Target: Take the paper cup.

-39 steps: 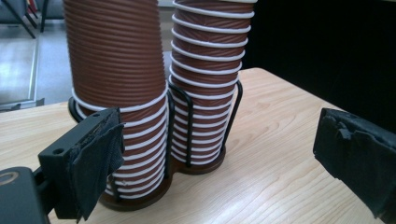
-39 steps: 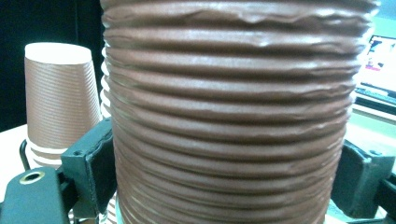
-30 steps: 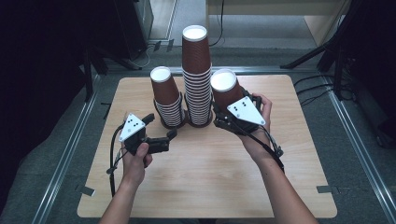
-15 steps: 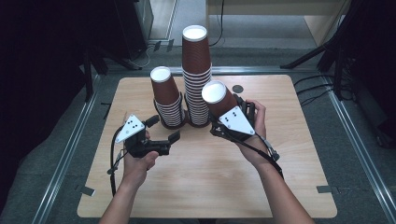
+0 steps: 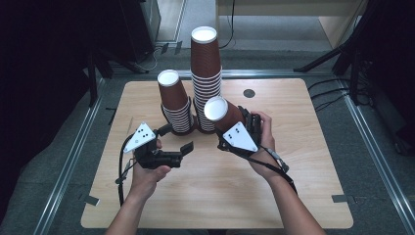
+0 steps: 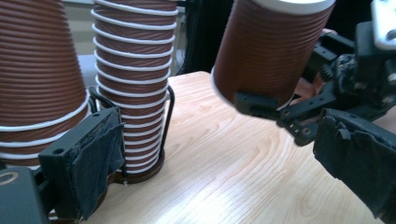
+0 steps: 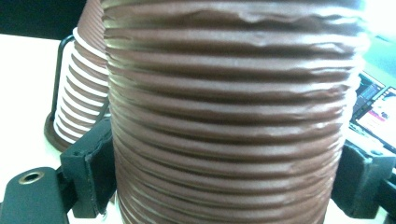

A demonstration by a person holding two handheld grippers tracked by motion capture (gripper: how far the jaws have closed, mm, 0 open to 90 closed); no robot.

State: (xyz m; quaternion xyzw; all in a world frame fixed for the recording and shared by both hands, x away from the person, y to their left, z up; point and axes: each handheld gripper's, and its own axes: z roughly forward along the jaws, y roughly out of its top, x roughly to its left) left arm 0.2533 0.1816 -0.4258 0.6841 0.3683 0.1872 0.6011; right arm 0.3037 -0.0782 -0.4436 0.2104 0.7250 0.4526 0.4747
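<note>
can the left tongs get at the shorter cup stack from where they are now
Probably yes. The left tongs are open and empty, with the shorter cup stack just ahead of them and bare table between. The cup gripped by the right tongs hangs off to the side, not across that path.

A lab-like recording room: wooden table (image 5: 293,196) on metal floor rails (image 5: 68,166), tripod legs (image 5: 337,58) and cables (image 5: 333,93) at upper right.

The held cup (image 7: 229,116) hides the right gripper's (image 7: 224,186) fingertips.
</note>
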